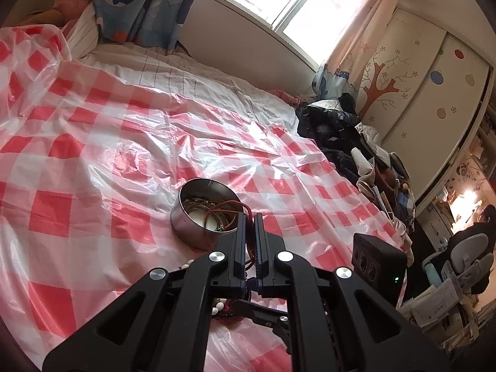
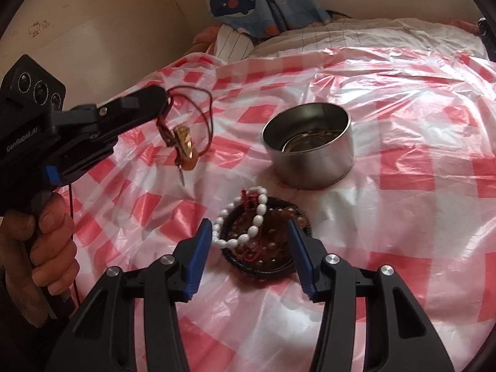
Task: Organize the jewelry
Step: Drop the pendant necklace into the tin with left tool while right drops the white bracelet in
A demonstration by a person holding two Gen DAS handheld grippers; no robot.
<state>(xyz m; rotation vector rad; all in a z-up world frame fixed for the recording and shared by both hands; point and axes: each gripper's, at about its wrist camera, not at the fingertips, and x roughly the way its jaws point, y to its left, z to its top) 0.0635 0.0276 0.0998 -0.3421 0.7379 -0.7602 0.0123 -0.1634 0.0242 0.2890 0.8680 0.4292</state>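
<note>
A red cord necklace (image 2: 186, 130) with a gold pendant is pinched in the closed left claw (image 2: 166, 97), upper left of the frame. The right claw (image 2: 249, 248) is held half open around a pile of beads (image 2: 257, 235) on the checked sheet (image 2: 403, 124). A metal tin (image 2: 310, 148) stands just beyond.

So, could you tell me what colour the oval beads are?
White beads, clearest in the right wrist view.

A glossy, crinkled red-and-white checked plastic sheet (image 2: 387, 124) covers the bed. On it stands a round tin of smooth, brushed-looking metal (image 2: 313, 158), beside a string of glossy white oval beads (image 2: 245, 229). The matt black plastic tongs (image 2: 249, 249) carry blue pads (image 2: 198, 257).
</note>
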